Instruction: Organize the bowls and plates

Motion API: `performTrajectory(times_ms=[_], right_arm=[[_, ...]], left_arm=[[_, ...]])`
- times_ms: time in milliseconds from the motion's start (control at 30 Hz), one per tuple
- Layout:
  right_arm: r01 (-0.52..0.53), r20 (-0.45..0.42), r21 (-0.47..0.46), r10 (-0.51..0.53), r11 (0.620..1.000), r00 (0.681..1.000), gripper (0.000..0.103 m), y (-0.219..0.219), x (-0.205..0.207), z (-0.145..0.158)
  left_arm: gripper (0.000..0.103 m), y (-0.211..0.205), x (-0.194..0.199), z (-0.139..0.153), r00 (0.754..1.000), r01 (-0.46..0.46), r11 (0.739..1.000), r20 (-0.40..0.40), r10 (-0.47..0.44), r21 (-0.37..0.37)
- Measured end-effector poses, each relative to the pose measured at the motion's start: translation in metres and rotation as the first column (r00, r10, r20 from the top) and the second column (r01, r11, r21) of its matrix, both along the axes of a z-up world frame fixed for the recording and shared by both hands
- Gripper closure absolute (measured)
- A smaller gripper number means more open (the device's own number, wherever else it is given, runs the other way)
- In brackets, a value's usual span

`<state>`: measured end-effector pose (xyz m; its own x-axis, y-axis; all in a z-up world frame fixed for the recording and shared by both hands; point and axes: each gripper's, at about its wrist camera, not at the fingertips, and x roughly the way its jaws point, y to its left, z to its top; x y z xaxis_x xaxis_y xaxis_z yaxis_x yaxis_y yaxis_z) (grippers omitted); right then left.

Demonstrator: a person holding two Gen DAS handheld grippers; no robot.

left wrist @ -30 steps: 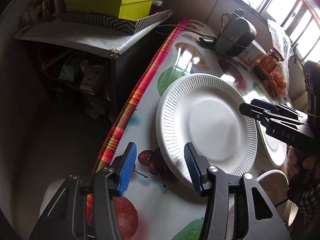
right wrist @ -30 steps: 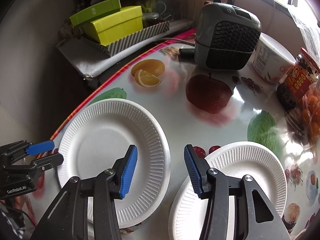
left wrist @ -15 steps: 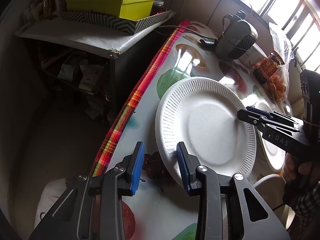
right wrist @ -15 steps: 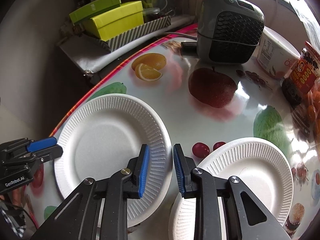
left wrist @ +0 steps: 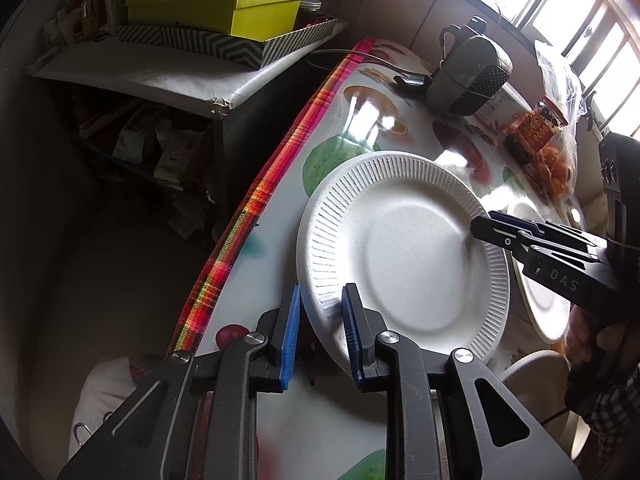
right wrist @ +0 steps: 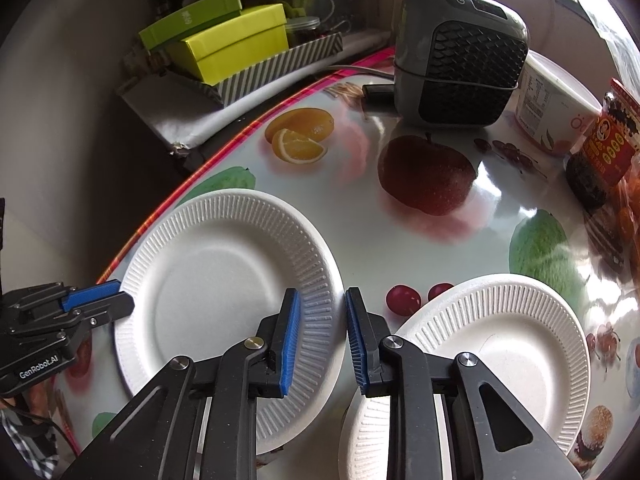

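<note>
You're in a home dining corner: table (right wrist: 460, 248) w/ glossy fruit-print cloth, small space heater (right wrist: 460, 60), snack tub (right wrist: 552, 108), sauce jar (right wrist: 604, 148) & paper plates (right wrist: 224, 300) on it. Side shelf (left wrist: 160, 76) w/ stacked green boxes (left wrist: 224, 4), household clutter underneath; barred window (left wrist: 560, 12) behind.

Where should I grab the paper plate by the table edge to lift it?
Grip the left paper plate by its ribbed rim, edge-on from the sides: it lies flat and thin. The left gripper and right gripper already straddle opposite rim edges, jaws still apart.
</note>
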<state>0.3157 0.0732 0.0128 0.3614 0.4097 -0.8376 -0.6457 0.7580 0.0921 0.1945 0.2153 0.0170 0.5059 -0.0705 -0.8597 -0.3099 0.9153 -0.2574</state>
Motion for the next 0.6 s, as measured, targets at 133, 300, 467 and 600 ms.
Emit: performTrajectory(times_ms=[133,300,467,600], right_arm=[[0.001,-0.003,0.006,-0.001,1.000,1.000,0.080,0.000,0.000,0.000],[0.002,-0.009,0.012,-0.002,1.000,1.000,0.081,-0.001,0.000,0.001],[0.002,-0.011,0.034,-0.001,0.999,1.000,0.080,-0.005,0.000,0.005],[0.001,-0.005,0.049,-0.001,0.999,1.000,0.081,-0.007,-0.002,0.010]], left_arm=[[0.081,0.001,0.000,0.000,1.000,-0.006,1.000,0.000,0.006,-0.008],[0.081,0.000,-0.001,0.004,1.000,-0.008,1.000,0.004,0.008,0.000],[0.081,0.000,-0.002,0.008,1.000,-0.015,1.000,0.011,0.015,-0.002],[0.081,-0.001,-0.004,0.014,1.000,-0.012,1.000,0.021,0.012,0.000]])
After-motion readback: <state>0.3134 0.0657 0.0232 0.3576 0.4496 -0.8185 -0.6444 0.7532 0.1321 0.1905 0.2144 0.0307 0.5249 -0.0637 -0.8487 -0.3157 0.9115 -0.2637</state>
